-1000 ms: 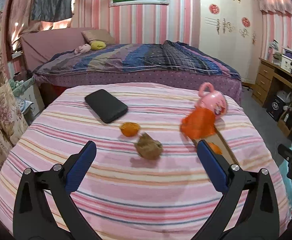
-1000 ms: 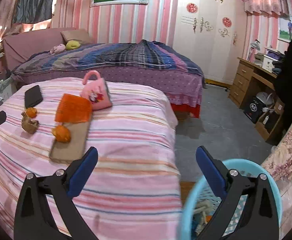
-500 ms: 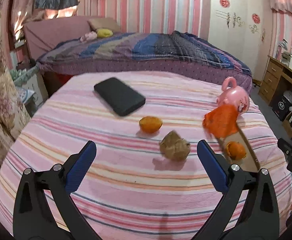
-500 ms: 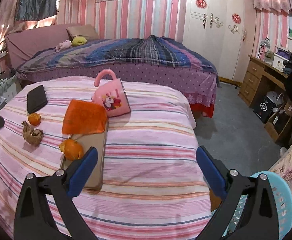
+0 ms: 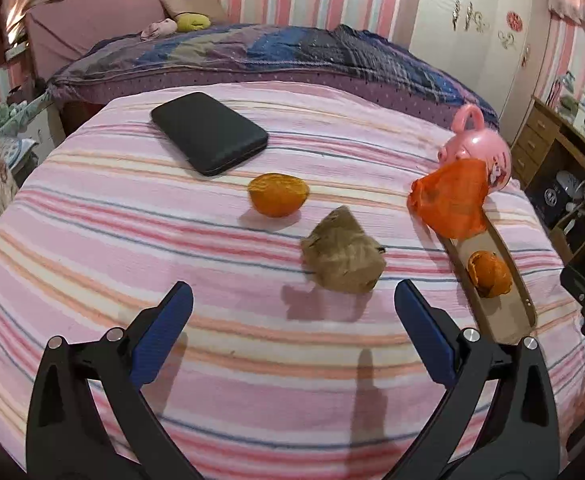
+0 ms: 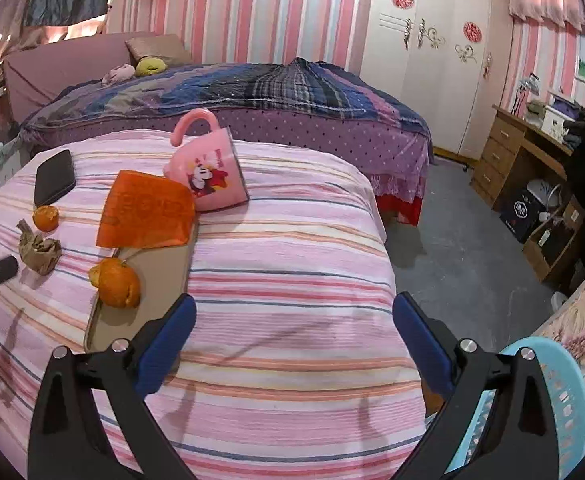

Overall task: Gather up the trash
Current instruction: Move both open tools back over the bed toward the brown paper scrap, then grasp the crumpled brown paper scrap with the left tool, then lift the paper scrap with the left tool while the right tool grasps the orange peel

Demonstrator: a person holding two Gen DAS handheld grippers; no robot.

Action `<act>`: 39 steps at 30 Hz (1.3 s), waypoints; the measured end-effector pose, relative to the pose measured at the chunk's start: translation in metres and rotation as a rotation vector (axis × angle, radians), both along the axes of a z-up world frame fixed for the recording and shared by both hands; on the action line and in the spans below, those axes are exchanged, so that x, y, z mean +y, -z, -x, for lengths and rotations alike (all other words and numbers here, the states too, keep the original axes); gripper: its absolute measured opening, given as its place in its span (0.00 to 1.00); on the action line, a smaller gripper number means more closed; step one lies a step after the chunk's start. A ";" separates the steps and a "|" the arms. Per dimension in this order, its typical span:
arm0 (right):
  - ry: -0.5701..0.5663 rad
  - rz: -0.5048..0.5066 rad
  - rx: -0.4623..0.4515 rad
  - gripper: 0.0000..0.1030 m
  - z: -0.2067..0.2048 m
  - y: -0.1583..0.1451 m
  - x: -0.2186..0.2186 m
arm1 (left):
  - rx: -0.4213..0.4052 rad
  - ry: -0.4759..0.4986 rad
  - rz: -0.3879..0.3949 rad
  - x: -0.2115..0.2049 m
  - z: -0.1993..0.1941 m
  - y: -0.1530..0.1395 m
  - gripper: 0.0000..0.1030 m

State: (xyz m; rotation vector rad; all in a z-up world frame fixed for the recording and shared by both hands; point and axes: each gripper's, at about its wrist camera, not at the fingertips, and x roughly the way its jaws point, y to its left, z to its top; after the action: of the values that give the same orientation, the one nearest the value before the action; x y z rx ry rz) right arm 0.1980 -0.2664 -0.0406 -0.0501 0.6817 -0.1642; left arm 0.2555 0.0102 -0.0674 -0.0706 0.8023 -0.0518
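On the striped cloth, a crumpled brown paper wad (image 5: 342, 254) (image 6: 39, 250) lies just ahead of my open left gripper (image 5: 292, 320), apart from both fingers. Beyond it sits an orange peel (image 5: 278, 194) (image 6: 46, 218). A second orange peel (image 5: 489, 273) (image 6: 116, 282) rests on a brown flat board (image 5: 510, 312) (image 6: 160, 280), whose far end is covered by an orange plastic bag (image 5: 452, 204) (image 6: 146, 210). My right gripper (image 6: 292, 326) hangs open and empty over the table's near right part. A blue basket (image 6: 552, 404) stands low at its right.
A pink cartoon mug (image 6: 208, 170) (image 5: 478, 152) lies tipped beside the bag. A black phone-like case (image 5: 208, 138) (image 6: 54, 177) lies at the far left. Behind the table (image 6: 292, 380) is a bed (image 6: 232, 96); a wooden desk (image 6: 532, 160) stands right.
My left gripper has come closer to the paper wad, which now looms larger between its fingers. My right gripper has swung left from the blue basket towards the table. Both stayed open.
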 end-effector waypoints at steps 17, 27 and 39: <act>-0.102 0.004 0.014 0.94 -0.017 0.005 0.033 | 0.036 0.090 -0.014 -0.020 -0.020 0.006 0.40; -0.215 -0.021 0.052 0.92 -0.031 0.014 0.073 | 0.047 0.029 -0.012 0.018 -0.004 0.003 0.40; -0.276 -0.069 0.078 0.35 -0.036 0.026 0.092 | 0.049 0.037 -0.027 0.014 -0.006 0.005 0.40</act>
State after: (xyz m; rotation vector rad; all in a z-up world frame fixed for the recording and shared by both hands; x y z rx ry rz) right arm 0.2342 -0.1744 -0.0662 -0.0847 0.7501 0.1273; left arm 0.2615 0.0246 -0.0725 -0.0318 0.8527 -0.0746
